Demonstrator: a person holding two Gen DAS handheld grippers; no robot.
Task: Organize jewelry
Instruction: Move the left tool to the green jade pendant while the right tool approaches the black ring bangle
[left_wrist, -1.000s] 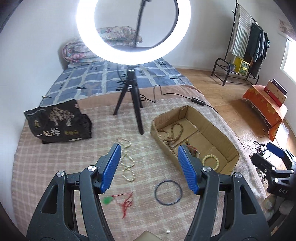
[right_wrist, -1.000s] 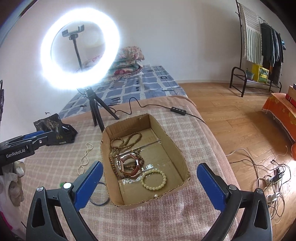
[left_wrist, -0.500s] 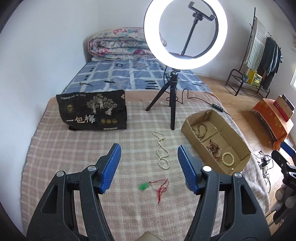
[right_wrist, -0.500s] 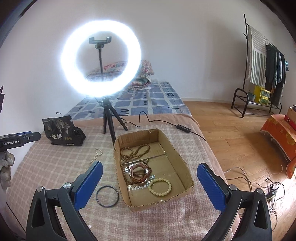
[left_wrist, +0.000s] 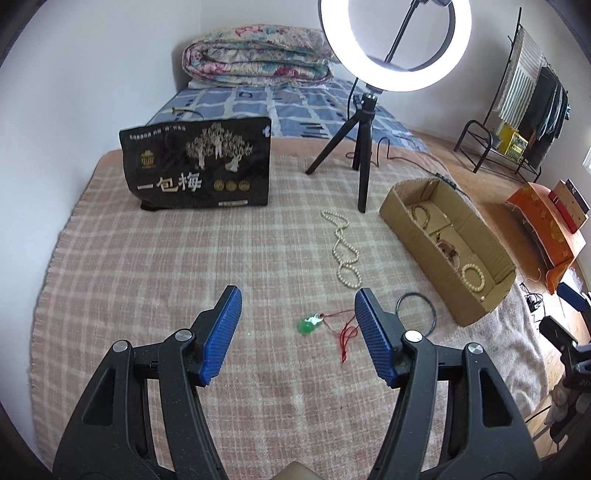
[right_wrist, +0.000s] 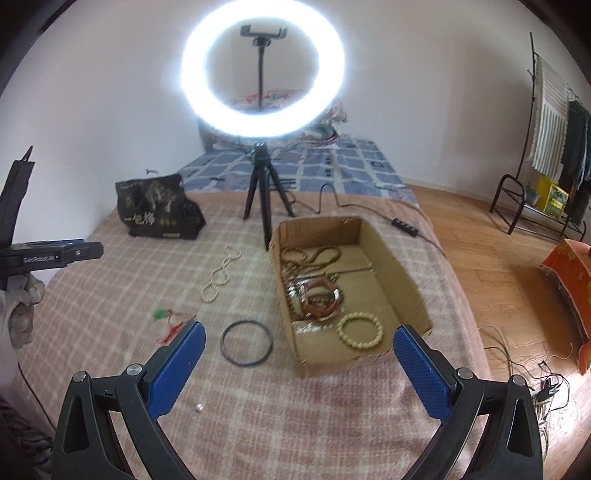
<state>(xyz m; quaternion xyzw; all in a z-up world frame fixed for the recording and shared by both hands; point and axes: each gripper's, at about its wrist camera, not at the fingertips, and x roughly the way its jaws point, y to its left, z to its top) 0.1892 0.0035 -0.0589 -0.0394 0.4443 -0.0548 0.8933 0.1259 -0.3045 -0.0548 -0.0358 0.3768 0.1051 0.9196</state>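
A cardboard box (left_wrist: 480, 306) (right_wrist: 399, 266) on the checked blanket holds bead strands, a watch (right_wrist: 319, 299) and a cream bead bracelet (right_wrist: 360, 330). Loose on the blanket lie a green pendant on red cord (left_wrist: 309, 325) (right_wrist: 160, 314), a cream bead necklace (left_wrist: 341, 247) (right_wrist: 218, 277), a dark bangle (left_wrist: 416, 308) (right_wrist: 246, 342) and a small pearl (right_wrist: 199, 407). My left gripper (left_wrist: 297, 332) is open and empty, hovering over the pendant. My right gripper (right_wrist: 295, 369) is open and empty, above the blanket in front of the box and bangle.
A ring light on a black tripod (left_wrist: 364, 147) (right_wrist: 263, 192) stands behind the box, its cable (right_wrist: 406, 225) trailing right. A black printed bag (left_wrist: 197, 170) (right_wrist: 157, 212) lies at the back left. The bed's edge drops to wooden floor (right_wrist: 517, 295) at right.
The left gripper swung left and pulled back, so the pendant now lies between its fingers. The right gripper pulled back and turned left, bringing the bangle and pendant into view.
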